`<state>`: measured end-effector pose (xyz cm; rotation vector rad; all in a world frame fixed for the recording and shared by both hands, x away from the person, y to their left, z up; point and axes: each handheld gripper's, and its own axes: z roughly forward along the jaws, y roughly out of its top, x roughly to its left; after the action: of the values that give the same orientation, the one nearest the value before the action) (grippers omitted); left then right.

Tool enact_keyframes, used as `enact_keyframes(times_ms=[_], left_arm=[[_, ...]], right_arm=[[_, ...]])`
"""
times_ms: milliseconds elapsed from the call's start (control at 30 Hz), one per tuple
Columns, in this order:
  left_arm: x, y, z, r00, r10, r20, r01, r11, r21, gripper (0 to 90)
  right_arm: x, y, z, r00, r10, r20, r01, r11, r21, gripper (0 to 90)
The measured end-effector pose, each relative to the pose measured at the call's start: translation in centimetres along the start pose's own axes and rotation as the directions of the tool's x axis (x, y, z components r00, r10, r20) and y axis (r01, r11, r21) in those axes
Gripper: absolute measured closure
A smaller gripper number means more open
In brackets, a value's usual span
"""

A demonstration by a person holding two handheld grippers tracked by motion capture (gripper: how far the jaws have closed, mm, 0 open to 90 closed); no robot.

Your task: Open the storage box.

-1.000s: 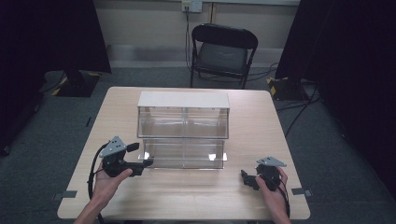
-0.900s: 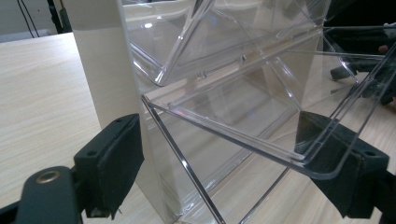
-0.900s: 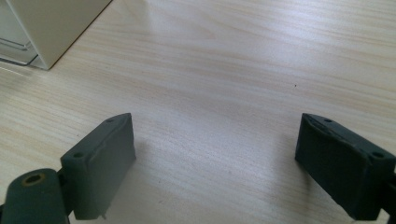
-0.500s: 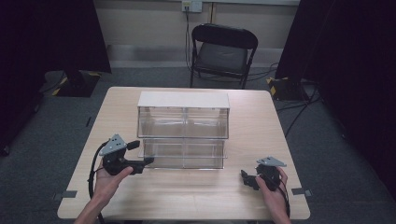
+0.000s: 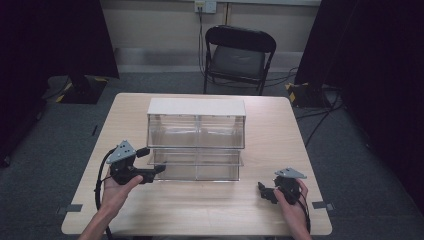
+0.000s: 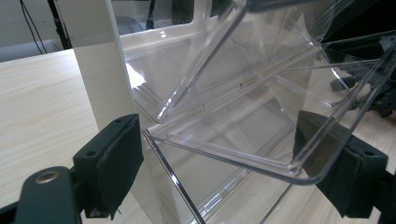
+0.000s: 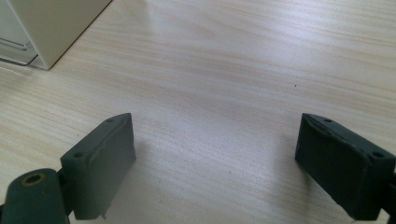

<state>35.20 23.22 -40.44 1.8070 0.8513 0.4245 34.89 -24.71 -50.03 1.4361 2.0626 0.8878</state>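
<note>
A clear plastic drawer cabinet [image 5: 196, 107] with a white top stands in the middle of the wooden table [image 5: 200, 210]. My left gripper [image 5: 157, 170] is at the front left corner of its lower drawer [image 5: 200, 167]. In the left gripper view my left gripper [image 6: 229, 172] is open, its jaws standing on either side of the tilted-out clear drawer [image 6: 243, 93] beside the white side wall [image 6: 100, 70]. My right gripper [image 5: 262, 190] rests near the table's front right. It is open [image 7: 229, 168] over bare wood [image 7: 224, 70], with nothing between the jaws.
A black folding chair [image 5: 240, 55] stands behind the table. The cabinet's white corner [image 7: 51, 23] lies ahead and to the left in the right gripper view. Cables run over the grey carpet at the right [image 5: 320, 125].
</note>
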Motion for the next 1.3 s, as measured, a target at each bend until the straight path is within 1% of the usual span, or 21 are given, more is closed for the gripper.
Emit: enact_keyframes(times_ms=[67, 133, 167, 233, 300, 533, 733, 867, 933, 1000, 1067, 1300], left_arm=[[-0.01, 0.11, -0.01, 0.9999, -0.010, -0.004, 0.010, 0.9999, -0.006, 15.5], [-0.04, 0.11, 0.00, 0.9999, -0.011, -0.003, 0.011, 0.9999, -0.006, 15.5], [-0.14, 0.14, 0.06, 0.9999, -0.010, -0.008, 0.010, 0.9999, -0.002, 15.5], [-0.12, 0.20, 0.11, 1.0000, -0.003, -0.003, 0.003, 1.0000, -0.003, 15.5], [-0.16, 0.26, 0.15, 0.9999, -0.012, -0.004, 0.012, 0.9999, -0.011, 15.5], [-0.06, 0.39, 0.20, 1.0000, -0.006, -0.002, 0.006, 0.9999, -0.016, 15.5], [-0.06, 0.42, 0.25, 0.9999, -0.015, -0.003, 0.015, 0.9996, -0.022, 15.4], [-0.02, 0.58, 0.17, 1.0000, -0.006, -0.008, 0.006, 0.9998, -0.017, 15.5], [-0.04, 0.67, 0.21, 0.9999, -0.015, -0.007, 0.015, 0.9994, -0.030, 15.5], [0.04, 0.78, 0.15, 0.9999, -0.006, -0.009, 0.006, 0.9996, -0.027, 15.5], [-0.01, 0.82, 0.13, 0.9998, -0.019, -0.008, 0.019, 0.9991, -0.037, 15.5], [-0.05, 0.93, 0.19, 0.9999, -0.015, -0.009, 0.014, 0.9994, -0.031, 15.4]], right_arm=[[0.00, 0.00, 0.00, 1.0000, 0.000, 0.000, 0.000, 1.000, 0.001, 11.2], [0.00, 0.00, 0.00, 1.0000, 0.000, 0.000, 0.000, 1.000, 0.000, 11.2], [0.00, 0.00, 0.00, 1.0000, 0.000, 0.000, 0.000, 1.000, 0.000, 11.2], [0.00, 0.00, 0.00, 1.0000, 0.000, 0.000, 0.000, 1.000, 0.000, 11.2], [0.00, 0.00, 0.00, 1.0000, 0.000, 0.000, 0.000, 1.000, 0.000, 11.2], [0.00, 0.00, 0.00, 1.0000, 0.000, 0.000, 0.000, 1.000, 0.000, 11.2], [0.00, 0.00, 0.00, 1.0000, 0.000, 0.000, 0.000, 1.000, 0.000, 11.2], [0.00, 0.00, 0.00, 1.0000, 0.000, 0.000, 0.000, 1.000, 0.001, 11.2], [0.00, 0.00, 0.00, 1.0000, 0.000, 0.000, 0.000, 1.000, 0.000, 11.2], [0.00, 0.00, 0.00, 1.0000, 0.000, 0.000, 0.000, 1.000, 0.000, 11.2], [0.00, 0.00, 0.00, 1.0000, 0.000, 0.000, 0.000, 1.000, 0.000, 11.2], [0.00, 0.00, 0.00, 1.0000, 0.000, 0.000, 0.000, 1.000, 0.000, 11.2]])
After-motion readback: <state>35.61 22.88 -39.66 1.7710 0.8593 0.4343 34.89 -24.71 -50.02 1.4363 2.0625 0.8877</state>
